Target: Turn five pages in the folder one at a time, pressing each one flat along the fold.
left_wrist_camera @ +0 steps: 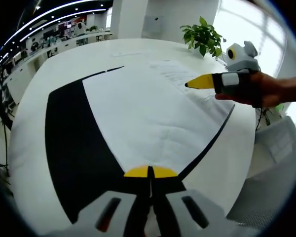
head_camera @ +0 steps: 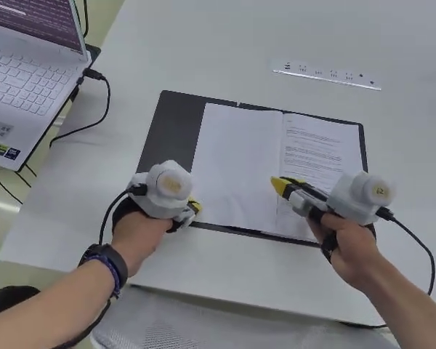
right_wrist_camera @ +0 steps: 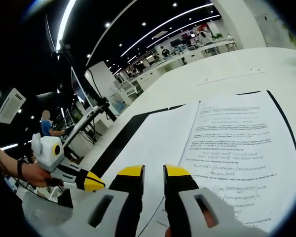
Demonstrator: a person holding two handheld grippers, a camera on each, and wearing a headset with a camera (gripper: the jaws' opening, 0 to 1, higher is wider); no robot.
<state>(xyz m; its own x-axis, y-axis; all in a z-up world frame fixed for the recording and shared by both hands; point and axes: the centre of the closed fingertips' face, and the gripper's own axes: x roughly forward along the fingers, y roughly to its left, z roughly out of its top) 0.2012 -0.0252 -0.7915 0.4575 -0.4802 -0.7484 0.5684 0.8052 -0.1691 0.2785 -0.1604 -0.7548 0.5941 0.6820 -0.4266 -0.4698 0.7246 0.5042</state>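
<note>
Folder (head_camera: pixel 171 131) open flat on white table (head_camera: pixel 203 51)

The black folder holds a blank page (head_camera: pixel 236 167) on the left and a printed page (head_camera: pixel 320 149) on the right. The left gripper (head_camera: pixel 192 209) (jaws together) sits at the blank page's near corner. The right gripper (head_camera: pixel 280 185), jaws slightly apart, points over the fold.

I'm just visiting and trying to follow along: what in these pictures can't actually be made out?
- Printed page: its text is too small to read in the head view and the right gripper view.
- Laptop: cut off by the head view's left and top edges; screen unreadable.
- Folder: its near edge is partly hidden behind the left gripper and the right gripper in the head view.
- Sheets under the blank page: their number cannot be told.
</note>
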